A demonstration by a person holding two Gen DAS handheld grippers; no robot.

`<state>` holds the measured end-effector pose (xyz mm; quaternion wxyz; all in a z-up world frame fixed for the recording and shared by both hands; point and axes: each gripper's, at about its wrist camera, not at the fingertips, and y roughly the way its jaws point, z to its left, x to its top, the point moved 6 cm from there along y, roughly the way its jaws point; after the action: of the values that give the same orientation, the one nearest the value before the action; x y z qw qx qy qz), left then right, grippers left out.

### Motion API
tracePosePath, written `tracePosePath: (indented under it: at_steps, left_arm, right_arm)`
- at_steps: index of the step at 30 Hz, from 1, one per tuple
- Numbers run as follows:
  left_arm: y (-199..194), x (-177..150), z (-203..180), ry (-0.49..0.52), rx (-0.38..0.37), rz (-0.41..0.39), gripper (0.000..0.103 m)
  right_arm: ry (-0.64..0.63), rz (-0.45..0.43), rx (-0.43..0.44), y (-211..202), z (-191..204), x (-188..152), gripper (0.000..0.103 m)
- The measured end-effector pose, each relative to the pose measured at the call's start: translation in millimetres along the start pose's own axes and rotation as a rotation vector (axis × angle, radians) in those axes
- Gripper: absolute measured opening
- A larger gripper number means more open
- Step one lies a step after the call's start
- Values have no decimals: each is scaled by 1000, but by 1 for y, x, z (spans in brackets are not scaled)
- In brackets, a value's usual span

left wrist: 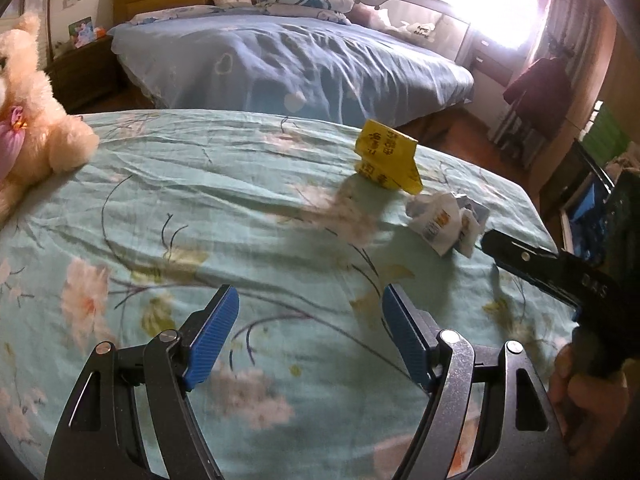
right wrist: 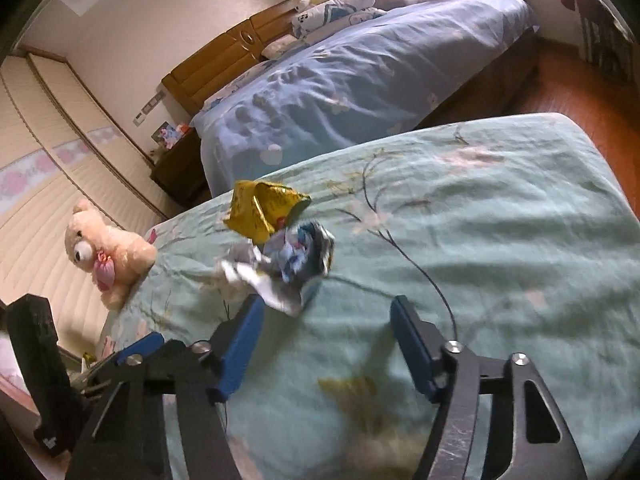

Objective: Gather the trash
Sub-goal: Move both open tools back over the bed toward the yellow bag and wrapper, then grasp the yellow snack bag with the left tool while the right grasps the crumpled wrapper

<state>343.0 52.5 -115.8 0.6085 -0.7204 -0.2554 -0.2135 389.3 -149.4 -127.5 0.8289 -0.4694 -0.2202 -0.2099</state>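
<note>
Trash lay on the green floral bedspread (left wrist: 208,208): a yellow wrapper (left wrist: 386,160) standing folded and tented, and beside it, toward the right gripper, a crumpled white wad (left wrist: 448,220) of paper or packaging. In the right wrist view the wad (right wrist: 284,264) touched or overlapped the wrapper (right wrist: 262,210); whether they were tangled could not be told.

Both pieces looked very light, thin and soft, likely to collapse under the pads and not at all fragile. The wrapper's foil-like surface might be slippery, so I judged a pinch across its raised fold safest. The wad offered bulk anywhere; a pinch through its middle, low enough to catch it yet clear of the cloth, seemed best.

The left gripper (left wrist: 310,312) was open and empty above bare bedspread, well short of the trash. The right gripper (right wrist: 324,312) was open too, nothing between its pads, its left fingertip (right wrist: 250,312) just beside the wad's near edge.

No bin, bag or other container for the trash showed in either view. A plush bear (right wrist: 108,252) sat near the bed's far edge.
</note>
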Motion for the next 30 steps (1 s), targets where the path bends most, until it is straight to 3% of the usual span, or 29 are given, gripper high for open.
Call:
tracePosePath:
  at_steps: [5,7,8,9,19,24,28,29,30]
  left_arm:
    - [11,7,-5,10,-5,7,76]
    - [16,10,-8,12,-11,11,76]
    - [18,11,-11,12,-16,12,76]
    - [20,13,-13,14,-20,13,76]
    - [45,37,-40,18,-54,-11,77]
    - [68,55,-58,26,-32,-16,78]
    - [78,67,-59,4,12,-29,76]
    - [79,67,-58,-2,13,-33,59]
    - [81,69,-58,-7,1,-28,33]
  right_arm:
    - [13,8,20,16,2,11,46]
    - [3,13,28,21,2,12,25]
    - [0,17,35,22,3,12,5]
    - [-1,17,36,22,2,11,1]
    - [83,-38,29,-36,-41,-22,0]
    - [167,-67,26,-67,-61,-47,0]
    - [152,-69,13,-75,-57,-56,0]
    - [138,-69,6,-76,-54,-58,0]
    - [123,-68,-1,-77,-53,-60,0]
